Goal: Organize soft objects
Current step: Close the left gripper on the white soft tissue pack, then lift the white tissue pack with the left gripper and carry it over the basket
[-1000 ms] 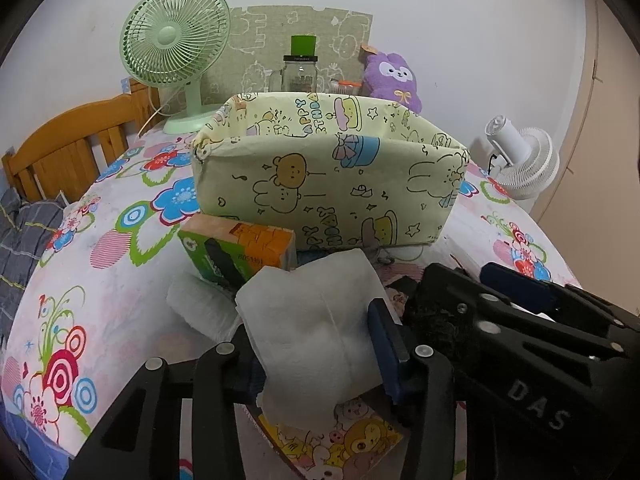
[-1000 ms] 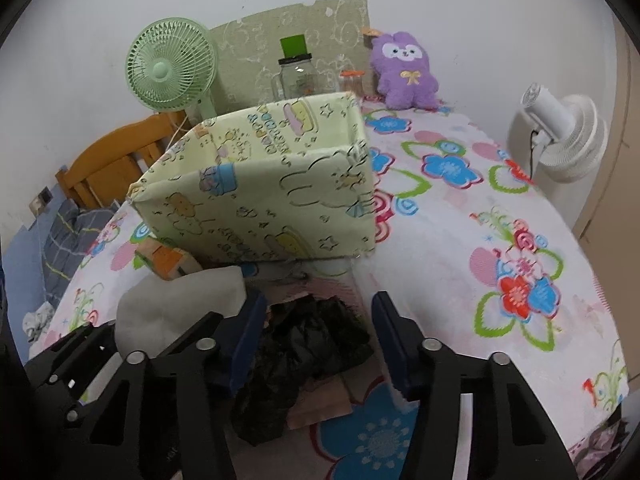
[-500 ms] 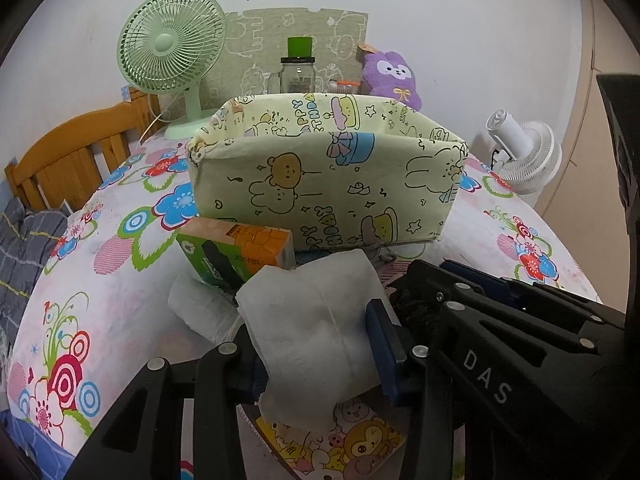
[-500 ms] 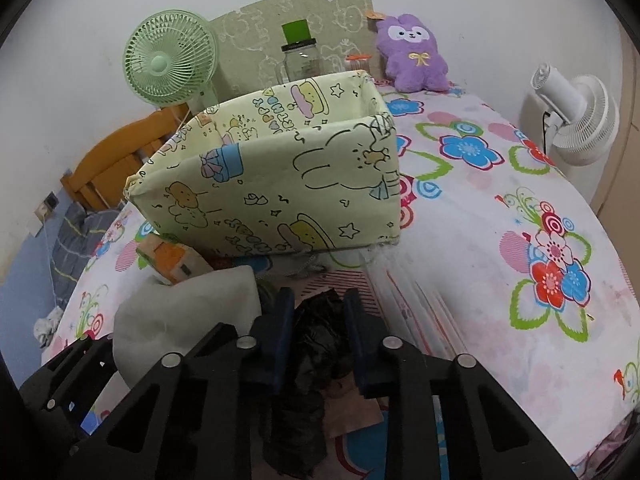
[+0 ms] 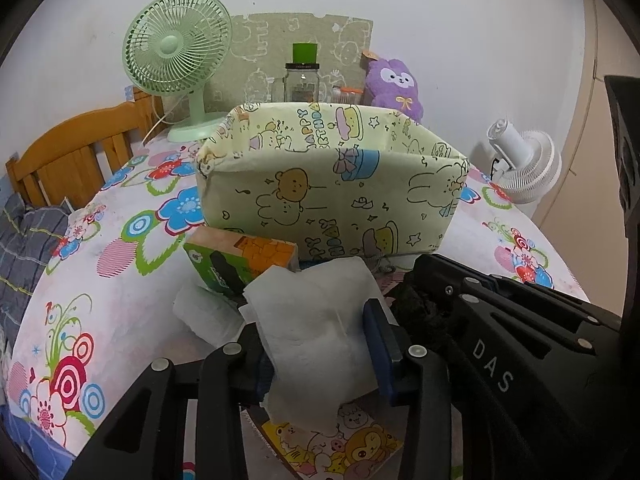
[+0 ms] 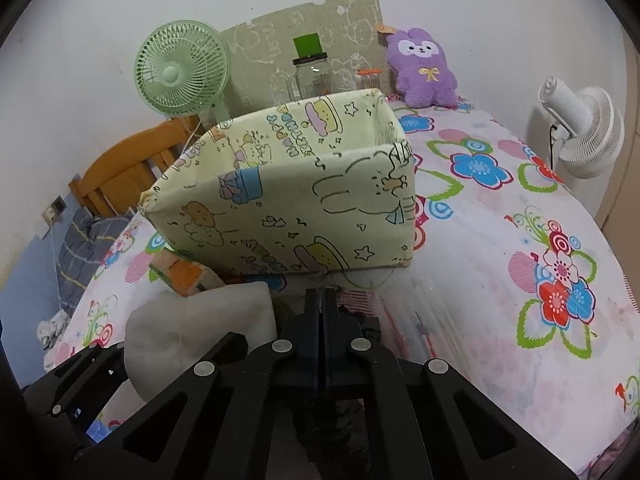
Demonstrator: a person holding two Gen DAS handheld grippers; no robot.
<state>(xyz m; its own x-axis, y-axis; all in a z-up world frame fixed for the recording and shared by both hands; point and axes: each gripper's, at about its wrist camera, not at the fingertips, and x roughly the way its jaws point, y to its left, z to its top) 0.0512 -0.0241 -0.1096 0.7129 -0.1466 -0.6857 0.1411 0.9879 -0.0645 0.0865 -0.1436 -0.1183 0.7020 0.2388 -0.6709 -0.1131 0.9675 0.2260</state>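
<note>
On the flowered table [image 6: 500, 280], we see two hand-held grippers working just in front of a pale yellow cartoon-print fabric bin [image 5: 332, 196]. Much is hidden: the bin's inside cannot be seen, and the dark crumpled item [image 5: 420, 312] is mostly buried under the right gripper [image 6: 320, 300], so we cannot tell what it is. That gripper's jaws have just been closing and now stand clenched, blue pads together, the dark material bunched beneath them. The left gripper [image 5: 320, 344] grasps a white folded tissue [image 5: 316, 328], its jaws narrowing slightly on it. An orange-and-green pack [image 5: 244, 260] lies between tissue and bin, touching the bin's front.
</note>
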